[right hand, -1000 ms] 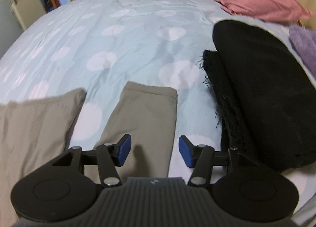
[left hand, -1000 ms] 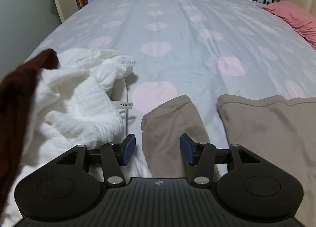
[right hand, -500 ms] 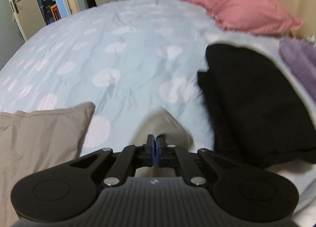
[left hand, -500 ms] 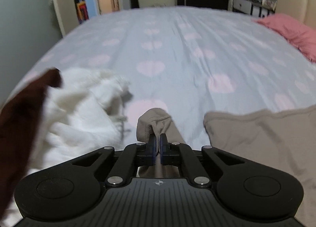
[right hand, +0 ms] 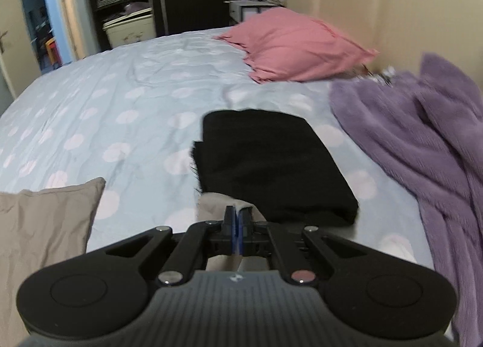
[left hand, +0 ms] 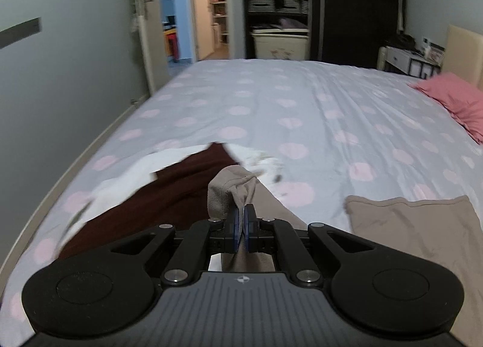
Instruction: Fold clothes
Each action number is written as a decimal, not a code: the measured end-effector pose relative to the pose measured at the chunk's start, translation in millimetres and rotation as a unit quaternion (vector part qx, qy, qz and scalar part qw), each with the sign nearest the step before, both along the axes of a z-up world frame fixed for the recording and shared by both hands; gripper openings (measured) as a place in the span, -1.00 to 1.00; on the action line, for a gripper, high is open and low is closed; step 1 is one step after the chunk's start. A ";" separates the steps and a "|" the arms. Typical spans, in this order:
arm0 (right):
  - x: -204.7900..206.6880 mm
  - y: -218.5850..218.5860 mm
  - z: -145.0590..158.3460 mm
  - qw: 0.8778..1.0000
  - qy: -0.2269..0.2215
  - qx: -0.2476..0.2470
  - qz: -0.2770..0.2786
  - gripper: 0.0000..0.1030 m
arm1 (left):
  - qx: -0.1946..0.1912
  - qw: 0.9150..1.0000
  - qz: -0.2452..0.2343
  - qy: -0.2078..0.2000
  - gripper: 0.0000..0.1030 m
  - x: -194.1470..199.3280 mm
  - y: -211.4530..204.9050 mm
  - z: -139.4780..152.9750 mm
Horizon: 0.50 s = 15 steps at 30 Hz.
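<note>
On the bed [left hand: 302, 99], at its near edge, lies the beige garment [left hand: 422, 226], likely a long-sleeved top, though only parts of it show. Its body spreads flat on the dotted sheet, and each of its two narrow ends is lifted off the sheet in a gripper.

Seen from the left wrist, the left gripper [left hand: 241, 223] is clamped tight on one end, the blue pads pressed together with a bunched fold of beige cloth [left hand: 232, 190] standing up between and beyond them. Seen from the right wrist, the right gripper [right hand: 237, 220] is likewise closed narrow on the other end, a small tuft of beige [right hand: 211, 205] poking out past its pads, while the garment's body [right hand: 45, 214] lies to the left.

Just left of the garment's held left end sits a dark maroon cloth [left hand: 169, 190] mixed with a crumpled white garment [left hand: 126, 175], blurred in this view. Just right of the held right end, a folded black garment [right hand: 265, 157] rests on the sheet, touching or nearly touching the beige tuft. Further right of the black one is a purple fleece blanket [right hand: 422, 141]. Beyond the garment, towards the cream headboard [right hand: 377, 0], lies a pink pillow [right hand: 295, 48]. Past the bed's far edge stand an open wardrobe [left hand: 277, 6] and a doorway [left hand: 178, 15].
</note>
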State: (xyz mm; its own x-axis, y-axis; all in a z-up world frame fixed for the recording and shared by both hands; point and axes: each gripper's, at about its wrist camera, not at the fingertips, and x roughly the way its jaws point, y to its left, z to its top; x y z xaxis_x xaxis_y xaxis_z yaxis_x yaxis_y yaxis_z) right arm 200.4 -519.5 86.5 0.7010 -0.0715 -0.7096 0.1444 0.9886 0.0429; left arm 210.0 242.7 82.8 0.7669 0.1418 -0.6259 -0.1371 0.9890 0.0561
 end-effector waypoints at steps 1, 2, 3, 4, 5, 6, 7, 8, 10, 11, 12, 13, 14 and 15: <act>-4.0 -4.6 -2.6 1.000 0.003 0.002 -0.006 -0.95 | 0.002 1.000 0.008 0.002 -0.96 -7.1 6.1 1.0; -7.9 -8.2 -5.5 1.000 0.006 -0.002 -0.013 -0.95 | 0.005 1.000 0.017 0.004 -0.96 -14.0 12.1 1.6; -11.4 -9.8 -8.6 1.000 0.008 -0.014 -0.021 -0.95 | 0.010 1.000 0.027 0.007 -0.96 -20.5 17.6 1.0; -14.5 -11.7 -11.1 0.999 0.009 -0.025 -0.031 -0.95 | 0.014 0.999 0.039 0.011 -0.96 -26.2 24.1 0.2; -17.5 -14.4 -13.1 0.999 0.009 -0.032 -0.041 -0.95 | 0.014 0.998 0.053 0.014 -0.96 -31.8 31.9 -0.3; -20.2 -18.7 -14.0 0.998 0.007 -0.034 -0.055 -0.95 | 0.011 0.998 0.066 0.016 -0.96 -37.8 39.9 -0.4; -22.7 -22.5 -14.5 0.997 0.005 -0.037 -0.067 -0.96 | 0.011 0.997 0.078 0.017 -0.96 -43.4 47.6 -1.1; -24.5 -25.6 -14.0 0.996 0.004 -0.040 -0.076 -0.96 | 0.012 0.996 0.089 0.019 -0.96 -49.2 55.2 -1.5; -27.5 -33.1 -12.2 0.994 0.003 -0.048 -0.093 -0.96 | 0.015 0.994 0.107 0.023 -0.96 -60.4 68.2 -0.5; -28.9 -36.9 -11.7 0.994 0.003 -0.051 -0.101 -0.96 | 0.018 0.993 0.116 0.025 -0.97 -65.5 74.2 0.2; -30.3 -40.2 -12.0 0.993 0.005 -0.053 -0.108 -0.96 | 0.020 0.992 0.125 0.027 -0.97 -70.5 80.1 0.8; -31.6 -43.6 -12.3 0.992 0.007 -0.055 -0.114 -0.96 | 0.023 0.990 0.133 0.029 -0.97 -75.5 86.0 1.4; -33.0 -46.9 -12.6 0.991 0.009 -0.057 -0.121 -0.96 | 0.025 0.989 0.142 0.031 -0.97 -80.6 92.0 2.1; -33.9 -49.8 -13.5 0.990 0.012 -0.059 -0.127 -0.96 | 0.029 0.988 0.151 0.034 -0.97 -85.3 97.7 2.6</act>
State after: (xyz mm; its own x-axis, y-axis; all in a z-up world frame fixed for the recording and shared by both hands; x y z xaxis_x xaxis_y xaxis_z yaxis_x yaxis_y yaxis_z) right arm 166.5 -569.4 73.0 0.6325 -0.3261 -0.7025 0.3881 0.9184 -0.0769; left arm 124.7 340.4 85.3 0.6409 0.3939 -0.6589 -0.4188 0.8987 0.1298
